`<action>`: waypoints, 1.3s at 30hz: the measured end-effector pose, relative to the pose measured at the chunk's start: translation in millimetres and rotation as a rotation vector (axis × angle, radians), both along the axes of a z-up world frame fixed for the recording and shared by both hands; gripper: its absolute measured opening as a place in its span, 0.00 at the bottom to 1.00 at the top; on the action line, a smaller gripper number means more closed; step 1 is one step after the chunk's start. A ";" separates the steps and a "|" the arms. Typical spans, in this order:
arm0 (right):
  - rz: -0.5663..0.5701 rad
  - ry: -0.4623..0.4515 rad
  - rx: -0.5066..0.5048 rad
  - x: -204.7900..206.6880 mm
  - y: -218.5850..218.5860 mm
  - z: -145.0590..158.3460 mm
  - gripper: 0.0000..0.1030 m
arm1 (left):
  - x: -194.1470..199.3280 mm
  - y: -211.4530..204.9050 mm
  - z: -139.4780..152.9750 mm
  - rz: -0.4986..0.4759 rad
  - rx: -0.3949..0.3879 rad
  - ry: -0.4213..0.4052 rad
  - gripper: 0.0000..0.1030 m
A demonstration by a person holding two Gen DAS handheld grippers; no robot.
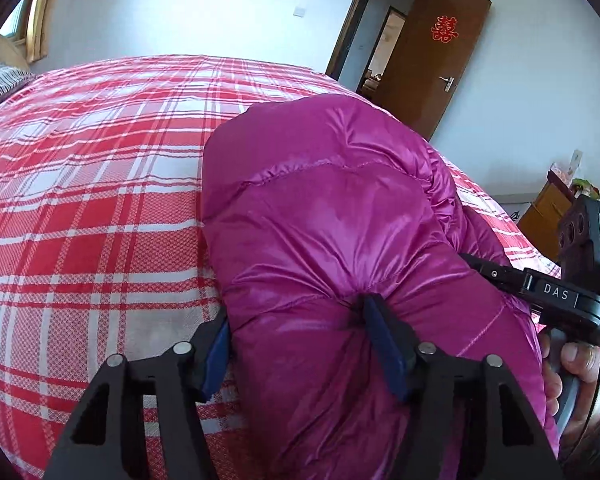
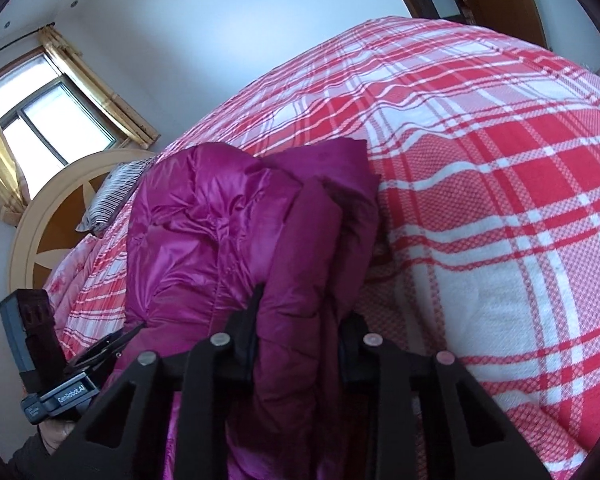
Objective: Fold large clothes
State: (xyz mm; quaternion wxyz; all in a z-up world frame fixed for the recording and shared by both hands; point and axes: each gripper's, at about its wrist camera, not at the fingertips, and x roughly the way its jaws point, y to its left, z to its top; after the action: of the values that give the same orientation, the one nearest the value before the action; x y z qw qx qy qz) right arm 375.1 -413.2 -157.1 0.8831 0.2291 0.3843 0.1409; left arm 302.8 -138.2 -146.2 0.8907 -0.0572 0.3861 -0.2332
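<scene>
My left jaws (image 1: 296, 344) pinch a fat fold of the coat (image 1: 332, 216), pads sunk into the puffed edge; my right jaws (image 2: 300, 332) stand narrow, clamped on a thick bunch of the same coat's near edge. The coat lies heaped on the bed (image 1: 92, 184), running straight ahead of both jaws. I judge it light, soft and springy, with a slick shell that could slide out of a shallow bite, so I would take deep holds along stitched seams or the hem.
</scene>
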 end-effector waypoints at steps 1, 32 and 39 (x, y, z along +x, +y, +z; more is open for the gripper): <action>-0.002 -0.003 -0.004 -0.5 0.2 0.1 0.29 | -1.3 -0.6 1.0 -0.002 0.003 -0.006 0.55; 0.079 -0.119 -0.044 -15.1 89.4 42.9 0.19 | -52.7 72.5 63.0 0.107 0.054 -0.198 0.23; 0.223 -0.145 -0.018 6.5 169.4 59.2 0.19 | -68.2 146.3 82.1 0.240 0.064 -0.245 0.22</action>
State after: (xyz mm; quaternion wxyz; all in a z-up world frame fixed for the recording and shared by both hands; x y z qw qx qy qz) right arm 381.6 -243.8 -97.9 0.8894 0.1661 0.3440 0.2511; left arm 234.5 8.2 -64.2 0.9539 -0.0458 0.2721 -0.1181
